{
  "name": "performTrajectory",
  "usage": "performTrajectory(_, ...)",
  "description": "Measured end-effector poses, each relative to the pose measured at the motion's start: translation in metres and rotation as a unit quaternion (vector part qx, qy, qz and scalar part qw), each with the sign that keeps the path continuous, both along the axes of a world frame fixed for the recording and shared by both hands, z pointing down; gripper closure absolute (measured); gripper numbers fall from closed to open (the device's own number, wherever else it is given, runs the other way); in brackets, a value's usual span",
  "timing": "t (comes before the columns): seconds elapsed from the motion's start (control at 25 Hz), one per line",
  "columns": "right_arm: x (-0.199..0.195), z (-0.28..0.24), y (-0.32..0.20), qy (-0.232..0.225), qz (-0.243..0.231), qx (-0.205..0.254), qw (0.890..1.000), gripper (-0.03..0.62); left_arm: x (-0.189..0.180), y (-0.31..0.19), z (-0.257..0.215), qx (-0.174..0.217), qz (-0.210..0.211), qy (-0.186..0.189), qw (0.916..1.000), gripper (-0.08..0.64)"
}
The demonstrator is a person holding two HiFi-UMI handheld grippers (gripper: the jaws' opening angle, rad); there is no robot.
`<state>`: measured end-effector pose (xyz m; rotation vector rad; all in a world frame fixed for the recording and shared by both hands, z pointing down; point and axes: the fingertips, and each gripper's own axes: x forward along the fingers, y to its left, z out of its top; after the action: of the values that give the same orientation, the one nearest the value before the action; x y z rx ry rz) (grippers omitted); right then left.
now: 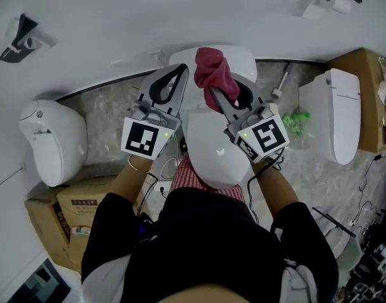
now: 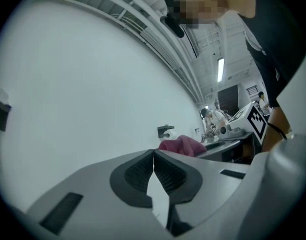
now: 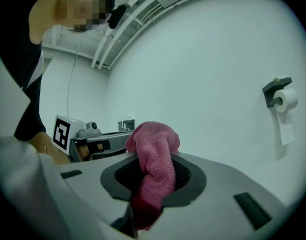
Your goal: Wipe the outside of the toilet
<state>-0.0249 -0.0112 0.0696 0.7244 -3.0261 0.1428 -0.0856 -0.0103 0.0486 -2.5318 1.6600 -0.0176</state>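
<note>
Across the far side, bare white wall [image 1: 117, 17]. Below it, marbled floor [image 1: 111, 106], open in strips left and right of the middle toilet [image 1: 205, 137], lid down, near edge at the person's lap. Far left, second toilet [image 1: 54, 137], well apart; right, third toilet [image 1: 338, 115], also apart. Near left, cardboard box [image 1: 73, 210]. Over the middle toilet's far left edge, left gripper [image 2: 153, 156], jaws closed tip to tip, nothing between. Just beside it to the right, right gripper [image 3: 153, 169], clamped on pink cloth [image 3: 152, 149] bunched above the pads at the toilet's far end; contact with porcelain not discernible.
</note>
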Motion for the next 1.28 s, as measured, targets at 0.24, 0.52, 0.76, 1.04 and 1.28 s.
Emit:
performTrajectory(0.24, -0.035, 0.031, -0.02, 0.059, 0.008, 0.024, 0.998, 0.492, -0.033, -0.024, 0.033, -0.012, -0.003, 0.012, 0.9999, 0.549)
performTrajectory(0.52, -0.072, 0.076, -0.05, 0.099, 0.005, 0.004, 0.995, 0.492, -0.07, -0.044, 0.076, -0.015, -0.022, 0.024, 0.9994, 0.549)
performTrajectory(0.76, -0.105, 0.12, -0.069, 0.143, -0.02, -0.001, 0.99, 0.492, -0.104, -0.059, 0.109, -0.015, -0.064, 0.029, 0.9974, 0.549)
performTrajectory(1.04, -0.144, 0.168, -0.081, 0.19, -0.039, -0.03, 0.981, 0.492, -0.145, -0.064, 0.144, -0.032, -0.108, 0.046, 0.9926, 0.549)
performTrajectory(1.28, -0.176, 0.208, -0.091, 0.247, -0.062, -0.026, 0.967, 0.492, -0.169, -0.058, 0.169, -0.051, -0.126, 0.081, 0.9873, 0.549)
